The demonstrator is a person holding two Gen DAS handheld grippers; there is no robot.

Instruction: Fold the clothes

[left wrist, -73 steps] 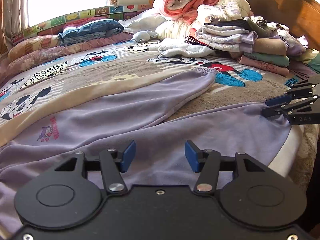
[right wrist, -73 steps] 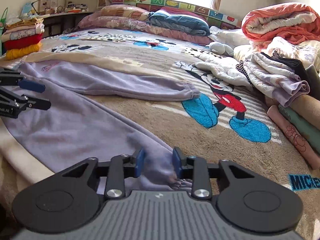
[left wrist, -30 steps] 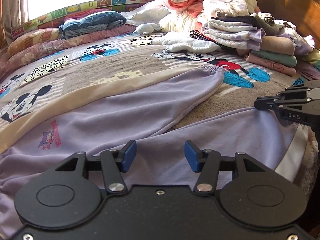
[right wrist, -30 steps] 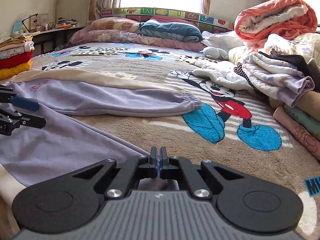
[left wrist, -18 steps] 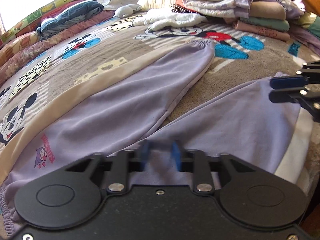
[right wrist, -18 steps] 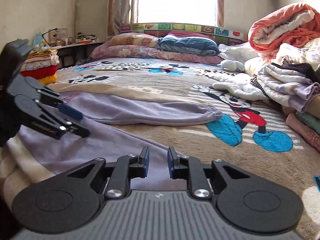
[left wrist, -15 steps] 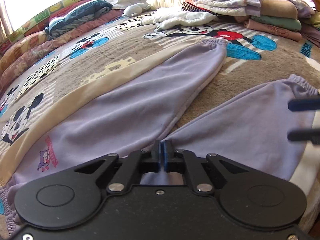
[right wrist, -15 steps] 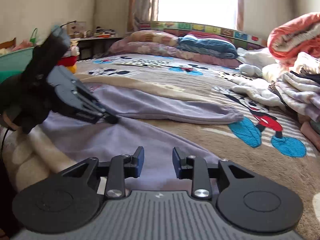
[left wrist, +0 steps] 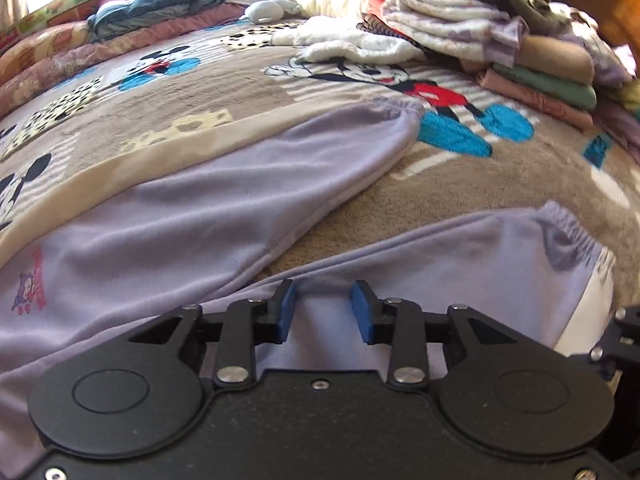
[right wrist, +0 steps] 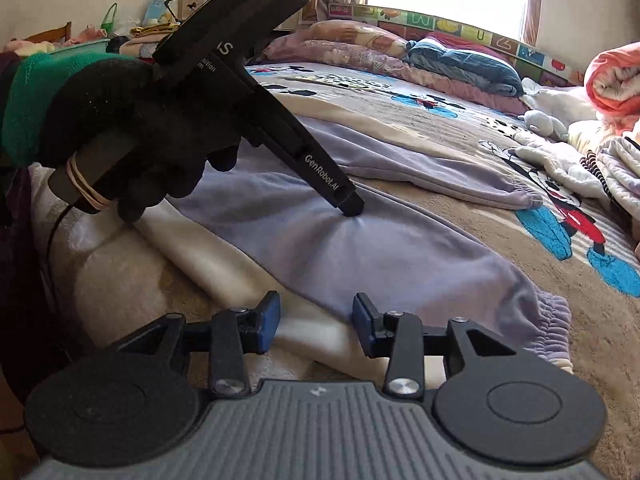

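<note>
Lilac trousers (left wrist: 248, 200) spread flat on the cartoon-print blanket (left wrist: 208, 92), both legs running away from the near edge of the bed, gathered cuffs at the far ends. Nearer leg (right wrist: 360, 248) crossing a cream strip (right wrist: 224, 264) of that blanket.

Left gripper (left wrist: 323, 310) tilted down over the nearer leg, close to the crotch seam; jaws opening, blue pads part-way apart, fabric under and between them but not pinched. From the right wrist view, its tip resting on the lilac cloth, a black-gloved hand (right wrist: 132, 132) with a green cuff around the handle.

Right gripper (right wrist: 315, 322) low over the same leg's outer edge, short of the cuff; jaws opening, moderately wide, gripping nothing, cloth edge and cream strip visible in the gap.

Stack of folded clothes (left wrist: 520, 48) beyond the farther cuff.
</note>
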